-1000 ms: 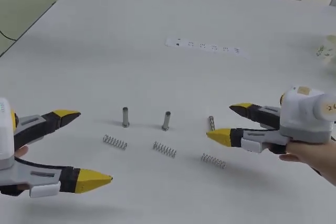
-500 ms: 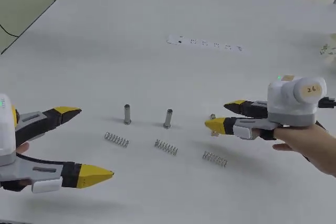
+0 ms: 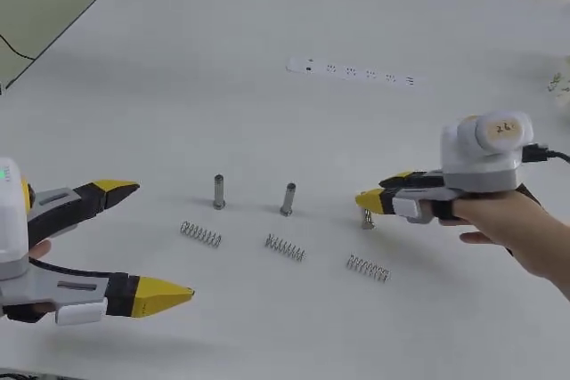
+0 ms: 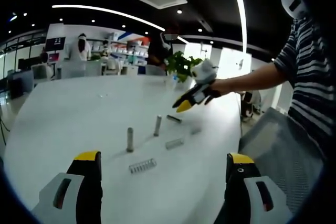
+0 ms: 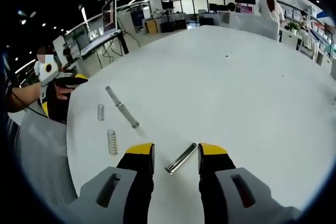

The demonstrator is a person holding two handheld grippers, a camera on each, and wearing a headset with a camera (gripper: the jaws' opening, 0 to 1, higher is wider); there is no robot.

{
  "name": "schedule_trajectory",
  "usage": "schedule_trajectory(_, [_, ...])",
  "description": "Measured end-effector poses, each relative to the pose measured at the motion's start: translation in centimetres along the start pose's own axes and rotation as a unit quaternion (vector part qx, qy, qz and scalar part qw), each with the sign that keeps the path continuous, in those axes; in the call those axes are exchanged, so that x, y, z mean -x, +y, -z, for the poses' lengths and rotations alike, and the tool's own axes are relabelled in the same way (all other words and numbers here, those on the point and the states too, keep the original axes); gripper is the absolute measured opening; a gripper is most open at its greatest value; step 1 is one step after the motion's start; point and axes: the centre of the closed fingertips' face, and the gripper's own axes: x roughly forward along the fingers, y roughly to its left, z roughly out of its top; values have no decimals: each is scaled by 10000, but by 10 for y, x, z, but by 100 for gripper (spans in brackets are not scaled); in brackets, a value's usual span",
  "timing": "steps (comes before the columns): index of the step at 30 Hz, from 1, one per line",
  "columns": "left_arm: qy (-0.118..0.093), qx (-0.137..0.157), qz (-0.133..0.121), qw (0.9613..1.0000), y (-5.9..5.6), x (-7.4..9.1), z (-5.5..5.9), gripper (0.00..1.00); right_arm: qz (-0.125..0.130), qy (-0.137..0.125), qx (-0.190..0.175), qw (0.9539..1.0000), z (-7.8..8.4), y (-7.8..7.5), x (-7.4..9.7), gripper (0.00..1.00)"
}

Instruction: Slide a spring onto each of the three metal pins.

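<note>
Right gripper (image 3: 378,193) has its jaws slightly apart around the rightmost of 3 pins (image 5: 181,158). Close squarely mid-shaft so it won't tip. Left gripper (image 3: 151,239), jaws wide apart, should fetch the nearby spring (image 3: 368,268).

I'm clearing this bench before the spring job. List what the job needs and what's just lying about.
For the job: left pin, middle pin, right pin; left spring, middle spring, right spring.
Just lying about: power strip; small blurred object at the table's far right edge.
</note>
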Motion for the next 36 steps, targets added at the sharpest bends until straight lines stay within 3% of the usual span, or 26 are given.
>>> schedule_trajectory(12, [2, -13, 24, 10000, -1, 0, 0, 96, 265, 373, -455, 9979, 7, -10, -14, 21])
schedule_trajectory(16, [23, -8, 12, 10000, 0, 1, 2, 95, 328, 415, -763, 9957, 10, -13, -18, 19])
schedule_trajectory(24, [11, 19, -25, 10000, 2, 4, 2, 95, 506, 614, -992, 9919, 20, -17, -21, 14])
schedule_trajectory(36, [161, -17, 46, 9999, 2, 0, 10, 94, 642, 683, -1139, 9891, 21, -17, -25, 12])
